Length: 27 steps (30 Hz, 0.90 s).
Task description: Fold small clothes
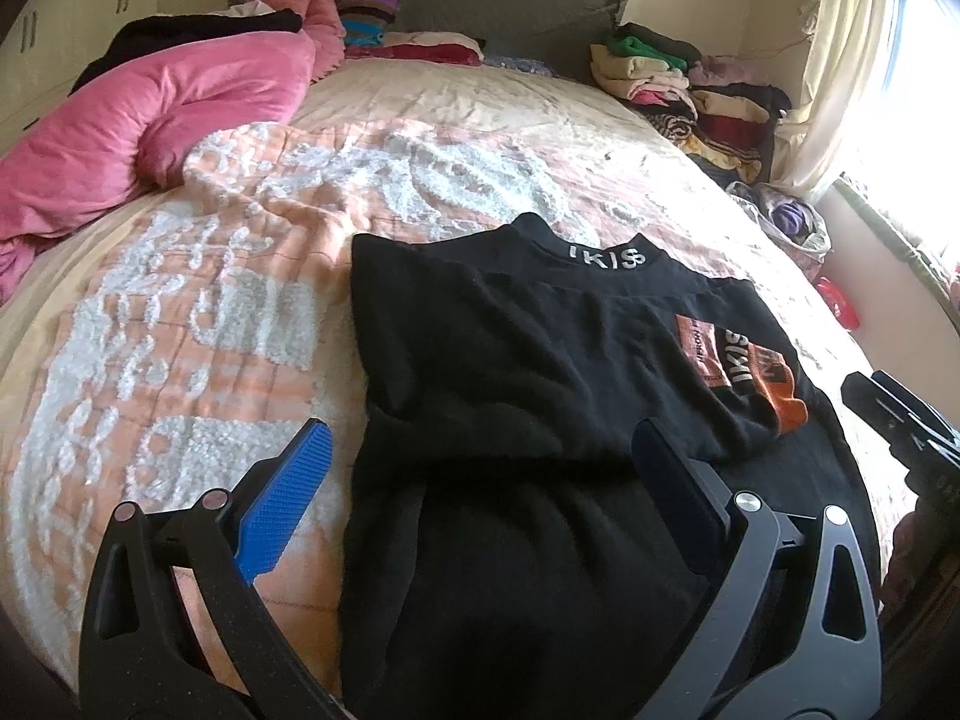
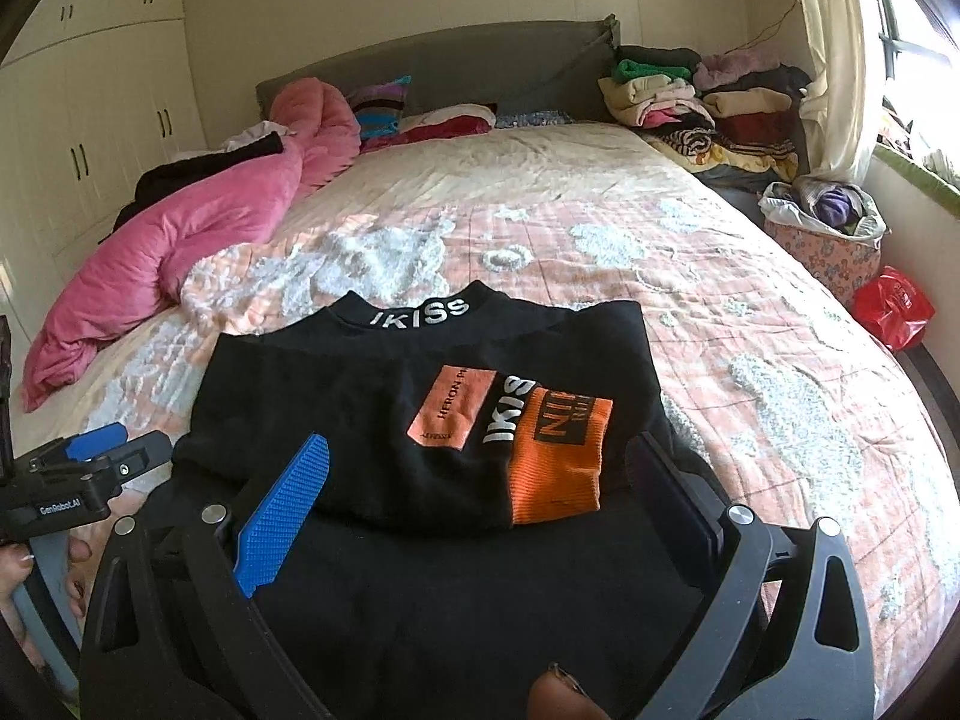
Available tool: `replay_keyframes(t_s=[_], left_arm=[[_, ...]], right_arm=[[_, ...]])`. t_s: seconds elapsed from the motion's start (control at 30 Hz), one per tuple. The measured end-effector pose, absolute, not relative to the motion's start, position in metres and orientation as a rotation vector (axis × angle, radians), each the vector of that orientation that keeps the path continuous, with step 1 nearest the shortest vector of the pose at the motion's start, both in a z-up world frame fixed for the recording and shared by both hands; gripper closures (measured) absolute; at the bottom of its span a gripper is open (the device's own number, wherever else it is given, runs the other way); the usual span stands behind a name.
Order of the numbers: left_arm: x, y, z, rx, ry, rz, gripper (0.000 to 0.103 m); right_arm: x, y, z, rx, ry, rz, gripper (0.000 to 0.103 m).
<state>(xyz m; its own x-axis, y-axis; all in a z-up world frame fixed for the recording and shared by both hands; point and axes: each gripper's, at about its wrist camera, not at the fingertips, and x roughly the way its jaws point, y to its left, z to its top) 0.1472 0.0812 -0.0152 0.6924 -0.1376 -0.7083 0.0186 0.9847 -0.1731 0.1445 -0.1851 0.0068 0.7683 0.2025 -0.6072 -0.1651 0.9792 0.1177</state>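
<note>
A black sweatshirt [image 2: 420, 420] with an "IKISS" collar and orange patches lies partly folded on the patterned bedspread [image 1: 198, 312], near the bed's foot; the left gripper [image 1: 480, 468] hovers over its left edge with its jaws spread wide, holding nothing; the right gripper [image 2: 480, 468] hangs above the hem below the orange patches, likewise released and empty; a pink duvet [image 2: 198, 222] is bunched at the left, and stacked clothes [image 2: 696, 102], seemingly folded, sit by the headboard [image 2: 456, 66].
</note>
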Motion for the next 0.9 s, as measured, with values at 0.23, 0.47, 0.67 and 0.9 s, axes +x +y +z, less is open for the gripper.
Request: replay_keyframes(t_s=[0.23,0.47,0.67,0.9], left_arm=[[0.133,0.087,-0.004,-0.156,0.792,-0.078,0.009],[0.119,0.087,0.008,-0.152,0.777,-0.075,0.009],[0.107,0.084,0.016,-0.145,0.765,-0.077,0.009],[0.094,0.081,0.026,-0.116,0.755,-0.065,0.009]], right_arm=[[0.133,-0.193,0.018,0.085,0.649,0.211,0.004],[0.119,-0.203,0.028,0.094,0.641,0.222,0.004],[0.106,-0.208,0.036,0.073,0.638,0.242,0.004],[0.094,-0.215,0.044,0.079,0.633,0.258,0.004]])
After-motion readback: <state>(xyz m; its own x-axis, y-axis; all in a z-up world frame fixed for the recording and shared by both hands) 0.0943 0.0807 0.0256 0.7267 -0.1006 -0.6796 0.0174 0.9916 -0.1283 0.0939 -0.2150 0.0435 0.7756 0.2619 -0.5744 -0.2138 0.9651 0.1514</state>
